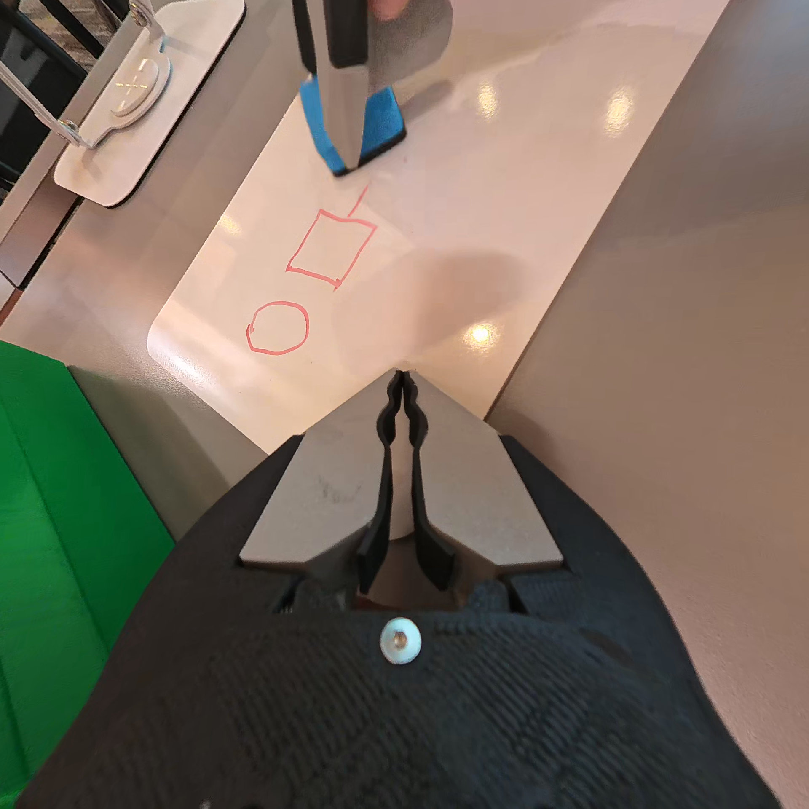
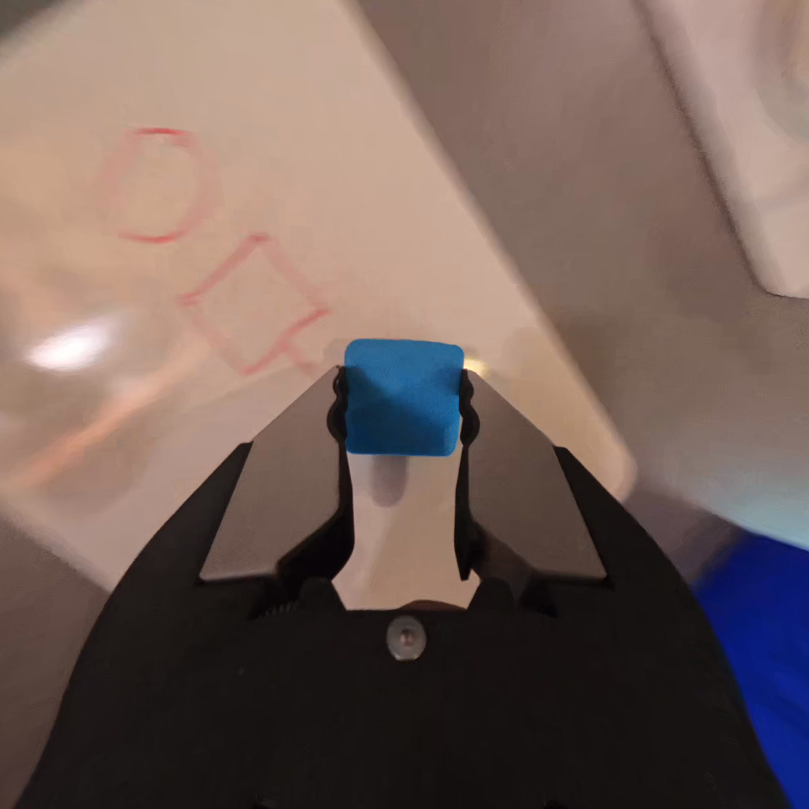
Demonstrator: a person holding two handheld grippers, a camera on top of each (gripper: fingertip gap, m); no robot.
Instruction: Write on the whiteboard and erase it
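A white whiteboard (image 1: 459,210) lies flat on the table. On it are a red drawn circle (image 1: 277,327), a red square (image 1: 331,248) and a short red stroke (image 1: 359,200) above the square. My right gripper (image 2: 402,381) is shut on a blue eraser (image 2: 402,396). In the left wrist view the eraser (image 1: 381,127) rests on the board just beyond the stroke, held by the right gripper (image 1: 350,162). The right wrist view is blurred; the square (image 2: 258,306) and circle (image 2: 153,184) show ahead and to the left. My left gripper (image 1: 402,373) is shut and empty over the board's near end.
A white plate with a metal clip (image 1: 144,92) lies at the far left of the grey table (image 1: 700,306). A green thing (image 1: 57,503) is at the near left. A blue thing (image 2: 761,613) is at the lower right in the right wrist view.
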